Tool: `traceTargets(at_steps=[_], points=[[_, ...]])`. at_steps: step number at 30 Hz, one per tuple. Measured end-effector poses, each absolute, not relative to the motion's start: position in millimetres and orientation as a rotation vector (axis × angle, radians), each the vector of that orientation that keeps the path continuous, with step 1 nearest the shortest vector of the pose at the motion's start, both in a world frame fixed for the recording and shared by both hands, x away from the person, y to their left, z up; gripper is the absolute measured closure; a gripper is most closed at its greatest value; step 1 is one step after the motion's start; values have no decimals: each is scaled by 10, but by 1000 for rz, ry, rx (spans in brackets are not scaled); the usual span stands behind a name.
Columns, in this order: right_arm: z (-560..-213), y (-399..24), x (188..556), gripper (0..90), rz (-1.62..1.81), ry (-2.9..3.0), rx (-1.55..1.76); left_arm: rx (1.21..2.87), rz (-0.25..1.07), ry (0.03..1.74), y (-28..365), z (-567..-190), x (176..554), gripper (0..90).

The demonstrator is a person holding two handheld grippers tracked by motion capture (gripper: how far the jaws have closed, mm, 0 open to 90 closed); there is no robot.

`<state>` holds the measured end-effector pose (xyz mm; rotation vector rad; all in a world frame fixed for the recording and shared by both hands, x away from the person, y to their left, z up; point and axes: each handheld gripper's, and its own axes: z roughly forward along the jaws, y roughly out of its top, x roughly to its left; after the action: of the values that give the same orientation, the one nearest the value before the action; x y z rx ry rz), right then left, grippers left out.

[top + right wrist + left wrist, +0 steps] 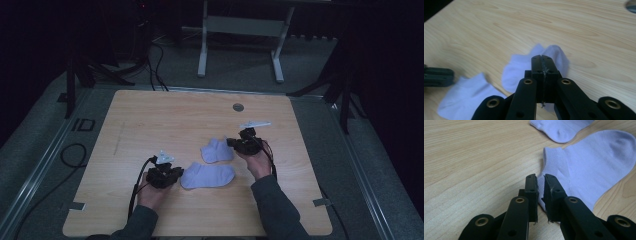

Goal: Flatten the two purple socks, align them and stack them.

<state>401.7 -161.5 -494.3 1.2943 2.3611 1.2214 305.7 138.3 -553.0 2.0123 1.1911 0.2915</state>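
Two pale lilac socks lie on the wooden table. The longer sock lies flat near the front. My left gripper rests low at its cuff, with the jaws closed to a narrow gap and the cuff's edge pinched between them. The shorter, crumpled sock lies just behind it. My right gripper hovers at that sock's right side. Its jaws are shut flat together and I see no cloth between them.
A grey round grommet sits in the table near the far edge. A white table frame stands on the floor beyond. Cables lie on the floor at the left. The left gripper's body shows in the right gripper view.
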Motion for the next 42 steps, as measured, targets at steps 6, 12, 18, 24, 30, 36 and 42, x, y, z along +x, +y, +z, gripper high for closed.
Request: traceTargets(at_steps=[6,12,18,24,30,36,42], points=[[-5005,-1831,4015,897,1179,2341,1351,1999,282,1193,1392,-5523,3055,811],[-5089,-2000,3962,896,1142,2333,1392,2014,282,1188,1381,-5529,3054,812],[-5112,-2137,3937,887,1082,2321,1413,2012,279,1189,1379,-5533,3054,811],[-4993,-2127,3912,746,1034,2313,1314,1997,281,1198,1389,-5529,3055,810],[-4888,-1857,3927,681,1040,2413,1106,2003,281,1194,1387,-5527,3053,807],[-4986,-1515,3984,637,986,2530,929,1998,281,1195,1397,-5521,3052,802],[-5147,-1284,4069,594,929,2631,844,2006,276,1192,1387,-5525,3051,793]])
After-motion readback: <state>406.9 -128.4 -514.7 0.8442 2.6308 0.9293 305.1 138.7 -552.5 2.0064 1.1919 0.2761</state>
